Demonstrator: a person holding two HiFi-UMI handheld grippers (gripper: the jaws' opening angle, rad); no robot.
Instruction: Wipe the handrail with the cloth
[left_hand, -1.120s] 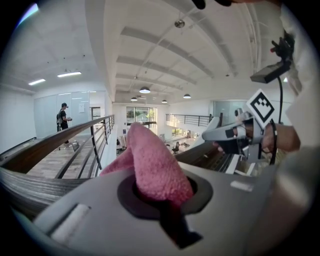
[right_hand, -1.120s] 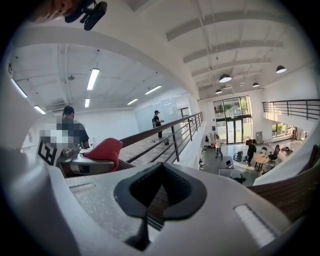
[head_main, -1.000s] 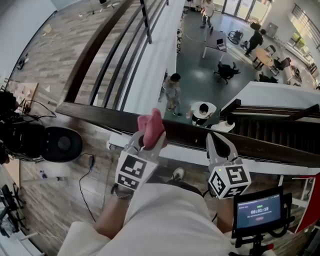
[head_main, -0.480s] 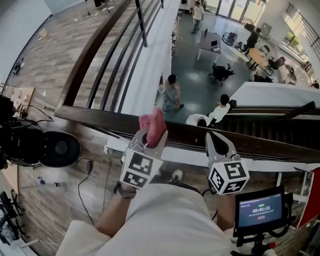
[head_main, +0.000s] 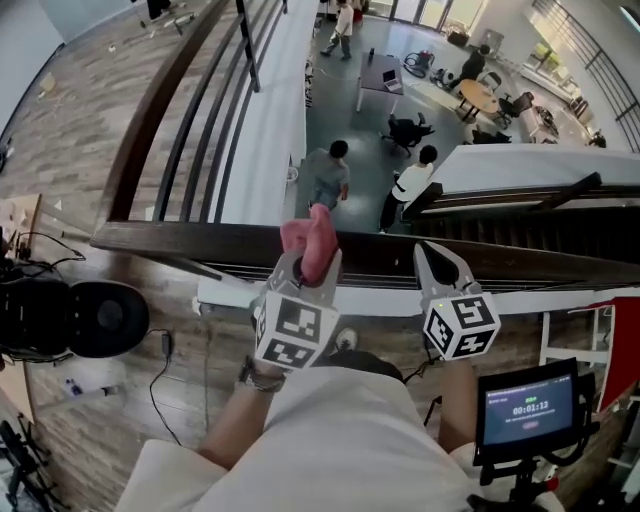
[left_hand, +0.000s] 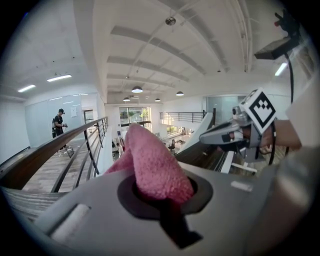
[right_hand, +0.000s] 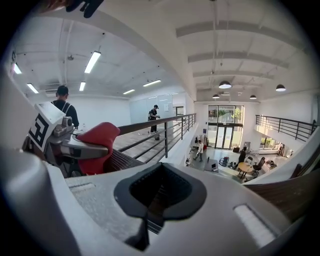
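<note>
At the far left edge a black round device (head_main: 100, 318) sits on the wood floor (head_main: 70, 150), with a thin cable (head_main: 156, 372) trailing down the boards beside it. From there the dark wooden handrail (head_main: 180, 243) runs across the middle of the frame to the right edge. A second railing (head_main: 215, 130) branches off toward the top left.

Left of centre, the left gripper (head_main: 308, 268) points over the near edge of the handrail. Its jaws are clamped on the pink cloth (head_main: 312, 236), whose loose end stands up past the rail's far edge. In the head view the cloth lies over the rail top; whether it presses on the wood cannot be told. The left gripper view shows the cloth (left_hand: 152, 165) bunched in the gap between the jaws.

Just right of centre, the right gripper (head_main: 430, 250) also points at the rail, well apart from the cloth. Its jaws are closed together with nothing between them. The stretch of rail between the two grippers is bare, as is the stretch running on to the right edge.

Beyond the rail the space drops open to a lower floor (head_main: 370, 150) with people on it. At the lower right stands a small screen (head_main: 527, 408), near the right forearm.
</note>
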